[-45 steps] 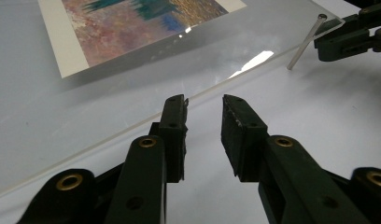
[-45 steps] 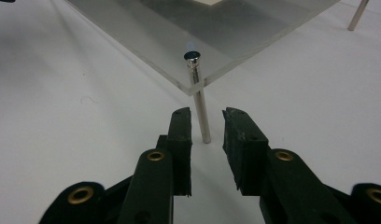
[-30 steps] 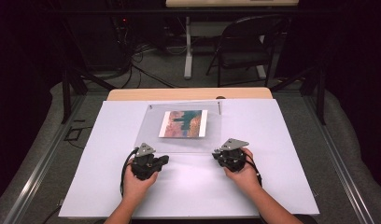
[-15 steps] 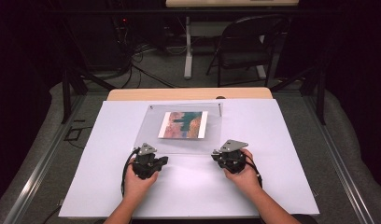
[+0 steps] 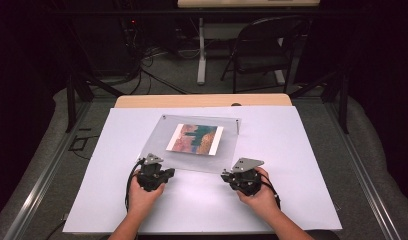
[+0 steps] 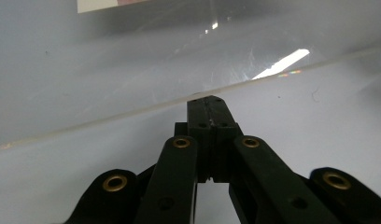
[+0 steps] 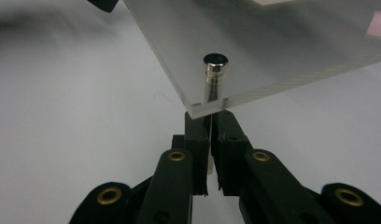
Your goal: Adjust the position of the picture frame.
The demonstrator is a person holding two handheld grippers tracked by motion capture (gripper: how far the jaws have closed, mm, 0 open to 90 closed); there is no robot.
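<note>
1. The clear plastic sheet [image 5: 192, 145] lies toward the far middle of the white table [image 5: 302, 150], its near edge lifted by both grippers. A colourful picture [image 5: 194, 138] sits at the sheet's centre, apparently under it or between layers; I cannot tell which.

2. Risk 1, as I judge it: the sheet is held by 2 thin bites at its 5 and 7 o'clock corners. If either hand rises faster than the other, the sheet could twist and slide out of a pinch.

3. Risk 2: the picture looks loose. Tilting the sheet steeply toward 12 o'clock could let it slip out of place.

4. Risk 3: the right gripper's bite is right at a corner beside a small metal post [image 7: 214, 77] set through the sheet. A sideways pull could lever on that post or let the corner pop free.

5. The left gripper [image 5: 153, 172], at 7 o'clock of the sheet, has its jaws pressed fully together. In the left gripper view the jaw tips meet the sheet's near edge [image 6: 132, 112]; they seem to clamp that edge, though the contact is too thin to be sure.

6. The right gripper [image 5: 241, 177], at 5 o'clock of the sheet, also has its jaws drawn in tight. In the right gripper view the sheet's corner [image 7: 198, 109] sits just over the jaw tips, with a thin pale strip running down between them, so it appears to pinch something there.
</note>
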